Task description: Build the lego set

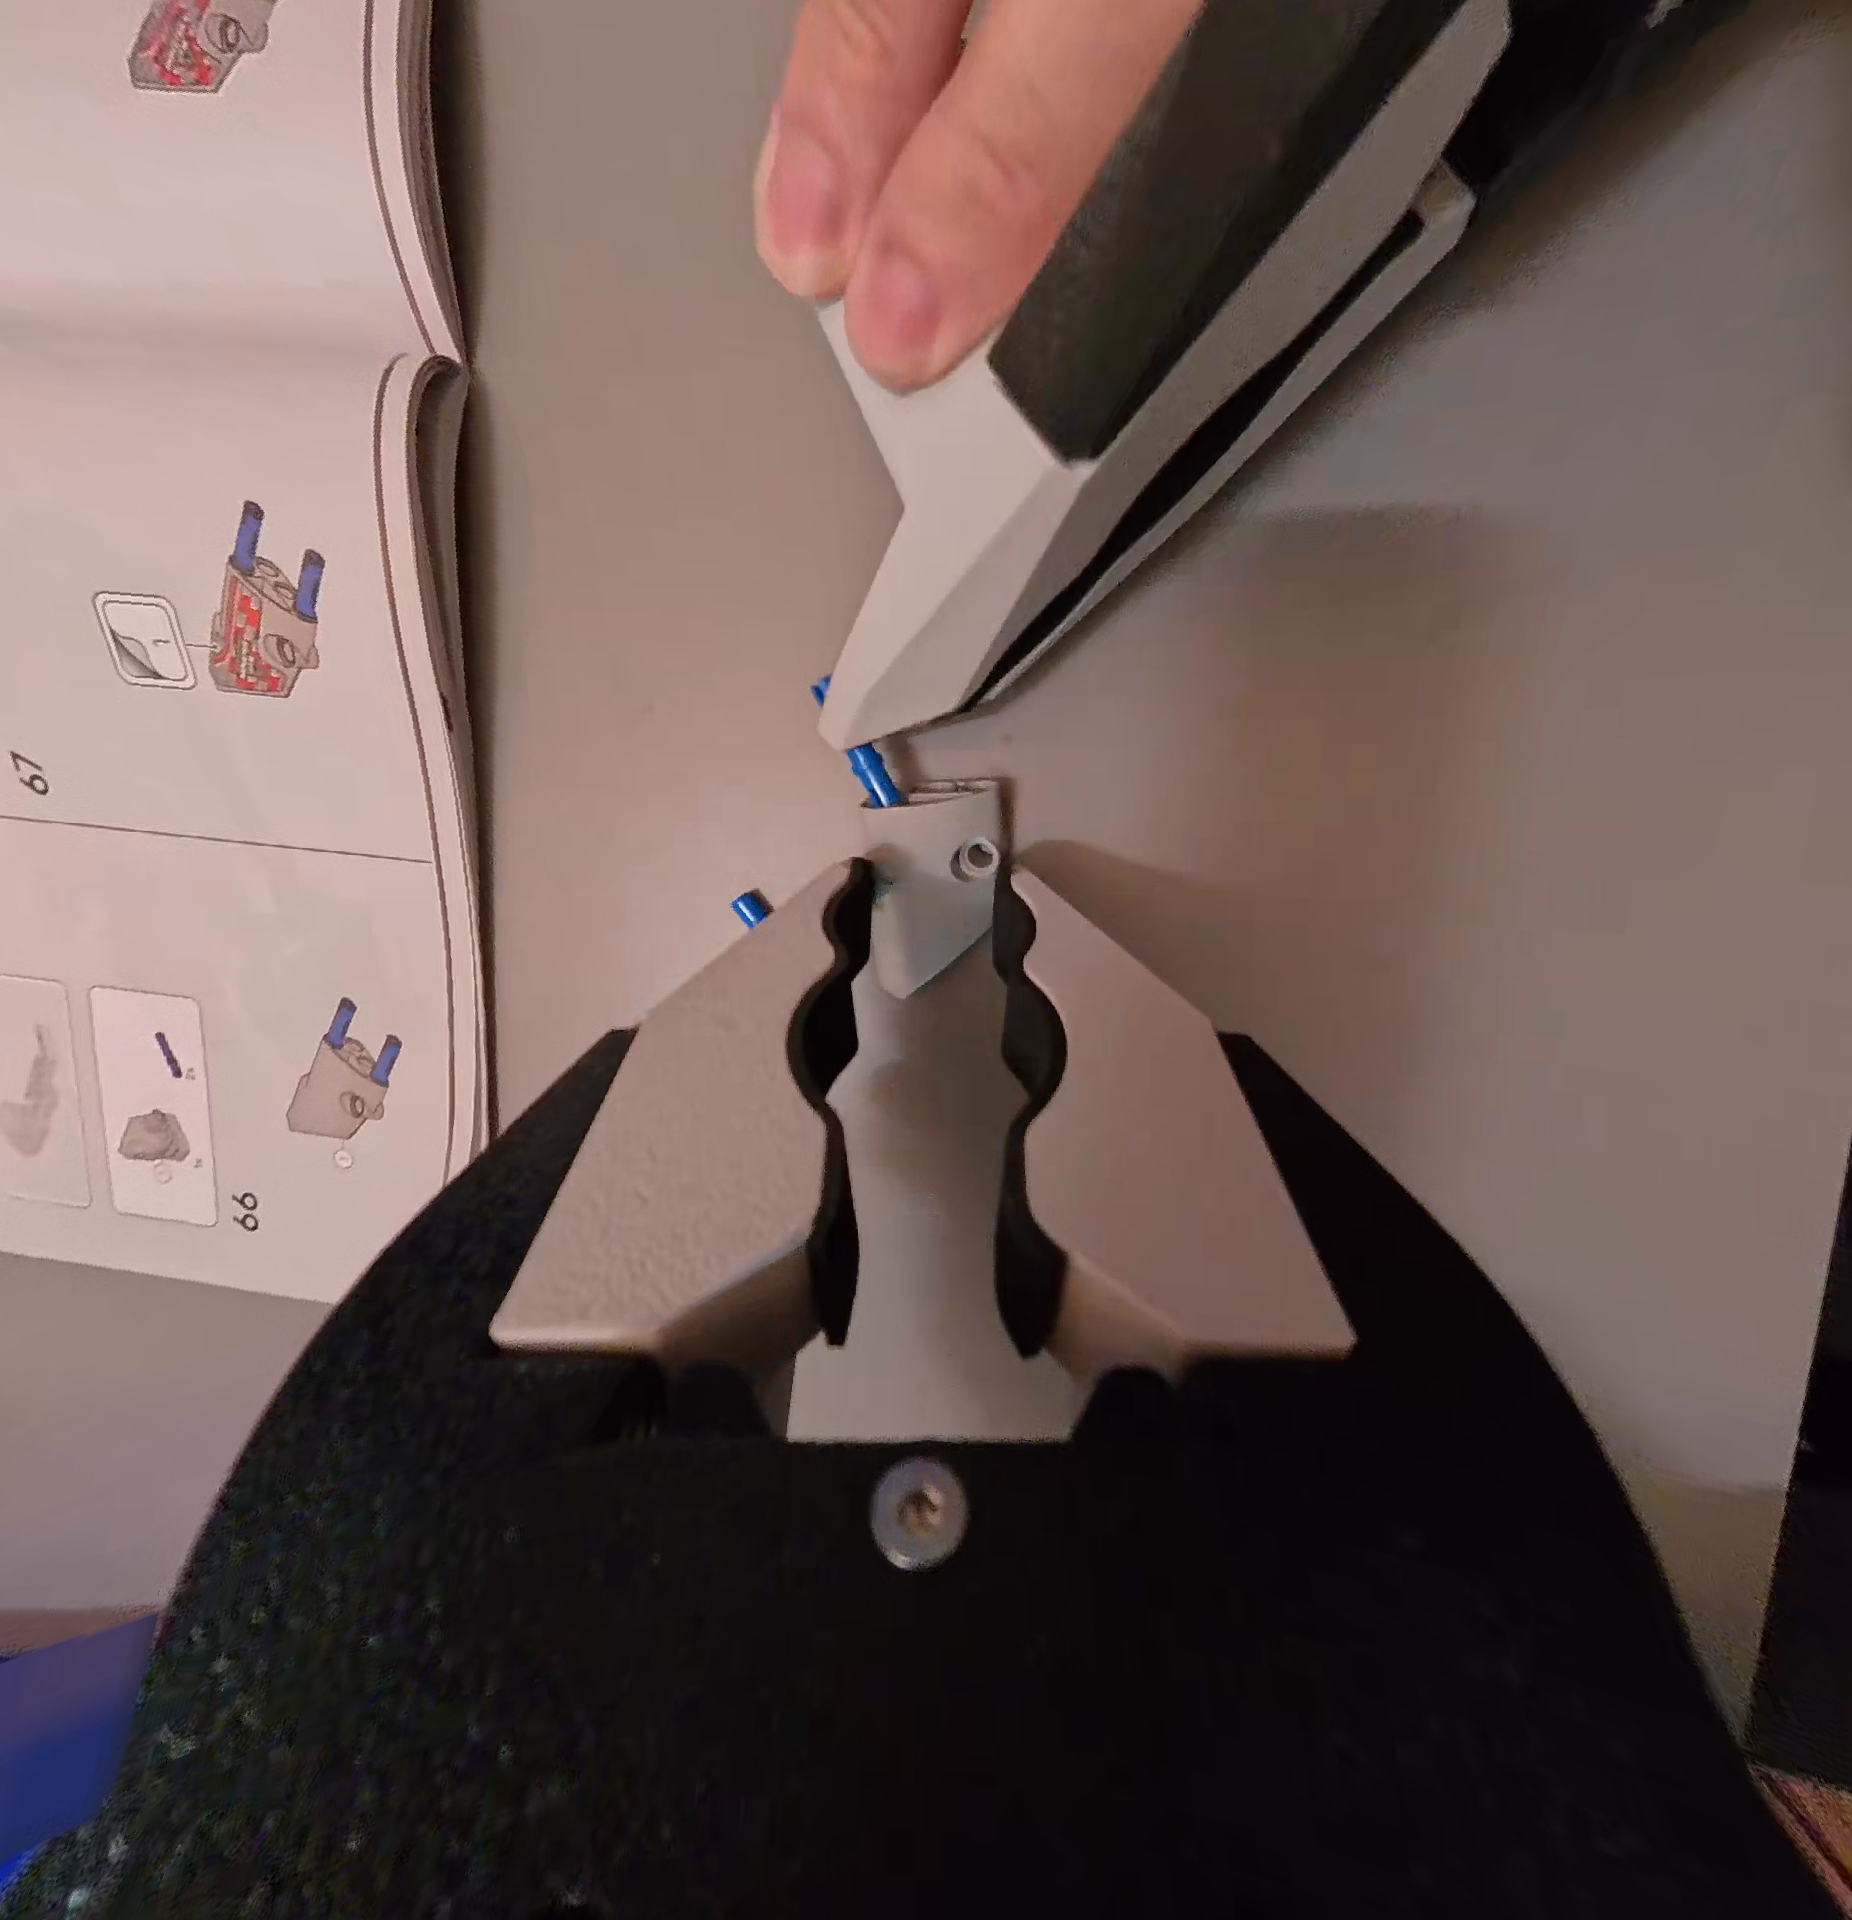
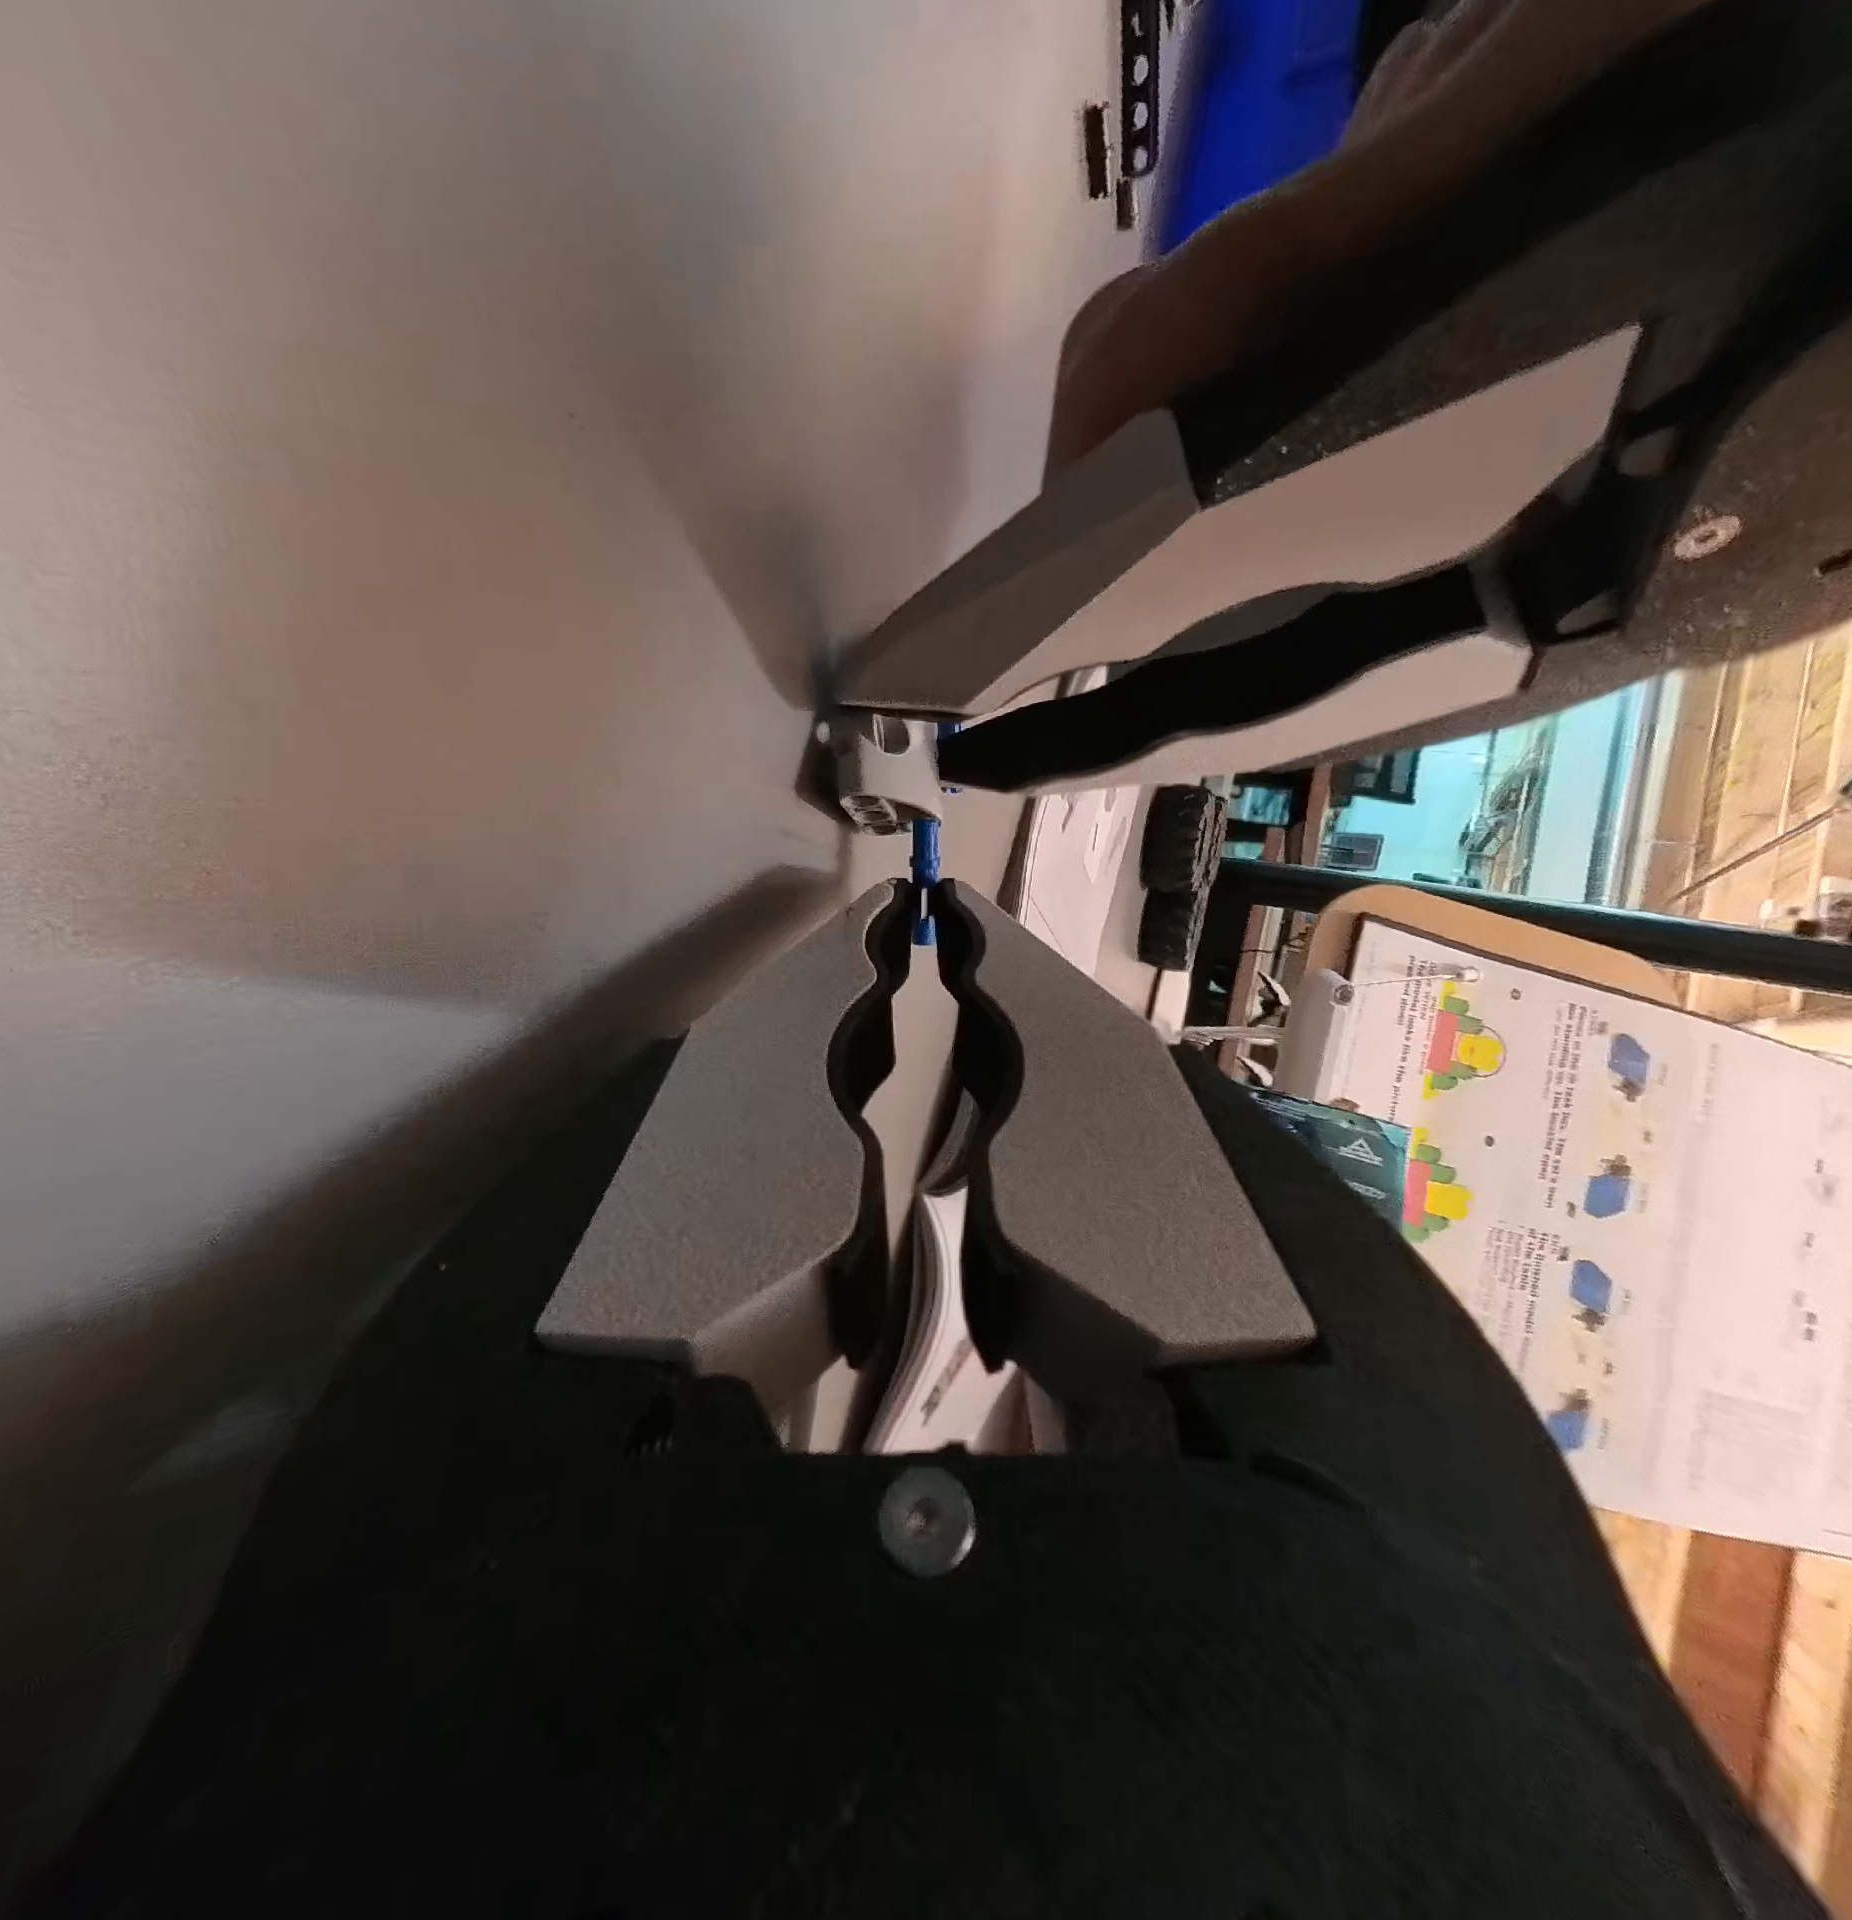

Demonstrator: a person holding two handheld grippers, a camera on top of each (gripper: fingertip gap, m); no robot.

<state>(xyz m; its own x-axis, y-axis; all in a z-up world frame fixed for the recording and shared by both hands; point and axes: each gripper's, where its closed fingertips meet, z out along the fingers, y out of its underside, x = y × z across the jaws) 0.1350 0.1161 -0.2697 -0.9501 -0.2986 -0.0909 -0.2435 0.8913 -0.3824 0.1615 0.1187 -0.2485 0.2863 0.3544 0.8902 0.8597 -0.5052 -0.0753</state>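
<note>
My left gripper [image 1: 927, 883] is shut on a small grey lego block [image 1: 927, 920] and holds it just above the grey table [image 1: 1421, 831]. My right gripper [image 2: 920, 891] is shut on a blue pin [image 2: 924, 842]. The pin's free end touches the grey block [image 2: 886, 774] at one of its holes. In the left wrist view the right gripper [image 1: 849, 727] comes in from the upper right, with the blue pin [image 1: 872, 779] slanting into the block's top. In the right wrist view the left gripper [image 2: 901, 727] reaches in from the upper right.
An open instruction booklet [image 1: 205, 623] lies at the left. A loose blue pin [image 1: 750, 907] lies on the table by my left finger. A person's fingers [image 1: 880, 187] rest on the right gripper. A blue bin [image 2: 1254, 104], black beams [image 2: 1140, 94] and black tyres [image 2: 1182, 831] sit farther off. The tips of both grippers are at nearly the same place.
</note>
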